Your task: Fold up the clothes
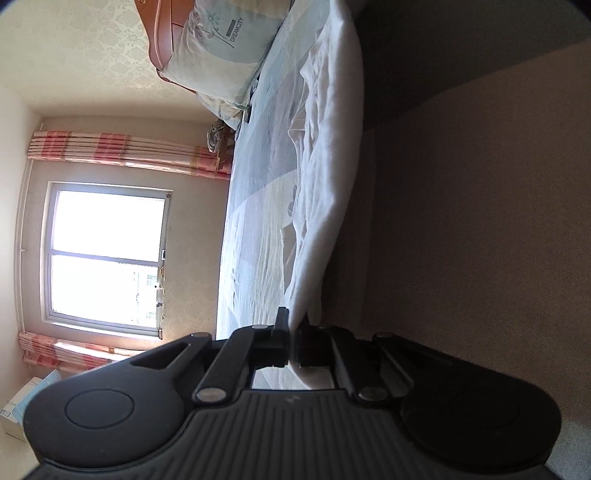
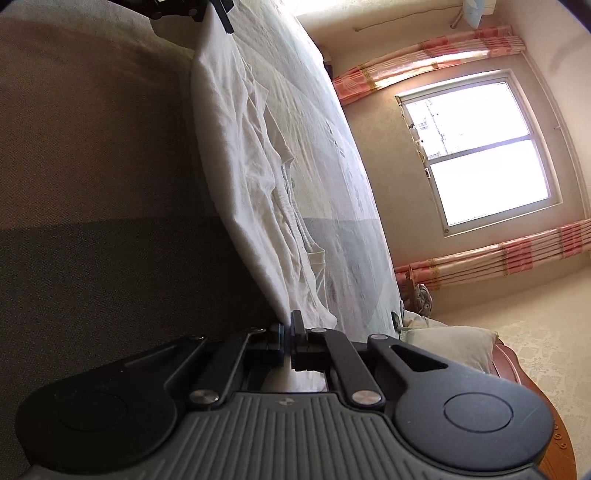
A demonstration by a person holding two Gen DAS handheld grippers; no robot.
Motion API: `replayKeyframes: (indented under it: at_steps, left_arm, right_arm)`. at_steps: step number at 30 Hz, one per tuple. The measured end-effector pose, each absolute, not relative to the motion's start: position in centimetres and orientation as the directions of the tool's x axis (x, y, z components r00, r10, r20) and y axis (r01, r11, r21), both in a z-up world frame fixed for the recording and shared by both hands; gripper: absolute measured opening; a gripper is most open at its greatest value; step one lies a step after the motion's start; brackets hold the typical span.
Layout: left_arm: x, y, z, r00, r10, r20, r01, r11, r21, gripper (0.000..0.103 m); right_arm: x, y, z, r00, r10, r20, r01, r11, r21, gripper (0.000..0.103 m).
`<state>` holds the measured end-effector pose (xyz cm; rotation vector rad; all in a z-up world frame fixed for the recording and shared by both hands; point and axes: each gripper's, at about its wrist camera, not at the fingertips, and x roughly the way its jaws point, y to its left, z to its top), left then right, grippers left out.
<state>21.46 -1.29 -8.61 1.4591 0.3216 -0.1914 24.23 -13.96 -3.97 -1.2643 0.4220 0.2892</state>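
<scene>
I see a bedroom with a bright window (image 1: 107, 258) and pink curtains (image 2: 436, 59). The bed (image 1: 255, 229) carries a white garment (image 1: 325, 177) stretched along its near edge. It looks light, soft and limp, best held at corners. My left gripper (image 1: 293, 332) and right gripper (image 2: 287, 332) each pinch one end.

A home bedroom is shown: a bed (image 1: 255, 206) is covered with a pale sheet, pillows (image 1: 221, 44) are propped against a wooden headboard (image 1: 159, 33), and a window (image 2: 480, 147) is flanked by pink striped curtains (image 2: 428, 59) on patterned wallpaper.
</scene>
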Motion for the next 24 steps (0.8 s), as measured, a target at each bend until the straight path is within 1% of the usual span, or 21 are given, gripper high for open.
replayKeyframes:
  at_steps: [4,8,9,12,13,15,19,20,21,22,23,24]
  left_arm:
    - [17.6,-0.8,-9.1,0.943,0.045,-0.328,0.321,0.118,0.94,0.001]
    - [13.8,-0.4,-8.9,0.955,0.019,-0.297,0.292,0.133,0.947,0.001]
    - [12.9,-0.3,-8.8,0.958,0.014,-0.285,0.281,0.138,0.95,0.0]
    - [11.3,0.0,-9.2,0.964,0.03,-0.263,0.257,0.133,0.957,0.0]
    - [11.0,0.1,-9.5,0.966,0.033,-0.256,0.249,0.133,0.959,0.002]
    - [10.4,0.3,-10.1,0.966,0.041,-0.254,0.246,0.133,0.96,0.009]
    - [9.9,0.0,-11.2,0.967,0.038,-0.252,0.246,0.112,0.963,0.011]
    - [9.8,-0.1,-11.5,0.968,0.034,-0.249,0.245,0.101,0.964,0.012]
    - [10.0,-0.3,-11.6,0.968,0.031,-0.249,0.245,0.09,0.965,0.019]
    - [10.3,-0.5,-11.8,0.968,0.028,-0.248,0.246,0.079,0.966,0.036]
    - [10.8,-0.6,-11.8,0.968,0.025,-0.251,0.249,0.074,0.966,0.045]
    - [11.2,-0.7,-11.8,0.966,0.023,-0.256,0.254,0.072,0.965,0.06]
  right_arm:
    - [20.0,-13.8,-4.6,0.878,0.0,-0.479,-0.46,0.282,-0.842,0.004]
    - [15.1,-13.7,-4.8,0.88,0.018,-0.475,-0.461,0.271,-0.845,0.004]
    - [13.9,-13.6,-4.7,0.882,0.023,-0.472,-0.46,0.27,-0.846,0.001]
    - [10.5,-13.2,-3.9,0.899,0.042,-0.437,-0.43,0.28,-0.858,0.001]
    - [9.6,-13.2,-3.9,0.902,0.033,-0.43,-0.422,0.28,-0.862,0.001]
    - [8.7,-13.2,-4.7,0.906,0.007,-0.423,-0.409,0.27,-0.872,0.001]
    - [7.9,-13.7,-7.5,0.905,-0.04,-0.424,-0.402,0.247,-0.881,0.006]
    - [7.9,-13.8,-8.1,0.903,-0.051,-0.426,-0.403,0.241,-0.883,0.014]
    - [7.7,-13.9,-8.6,0.903,-0.059,-0.426,-0.403,0.234,-0.885,0.024]
    - [7.7,-13.9,-8.9,0.904,-0.064,-0.423,-0.399,0.228,-0.888,0.027]
    - [7.9,-14.0,-9.1,0.905,-0.069,-0.419,-0.395,0.221,-0.891,0.029]
    - [8.2,-14.1,-9.2,0.905,-0.074,-0.42,-0.395,0.221,-0.891,0.029]
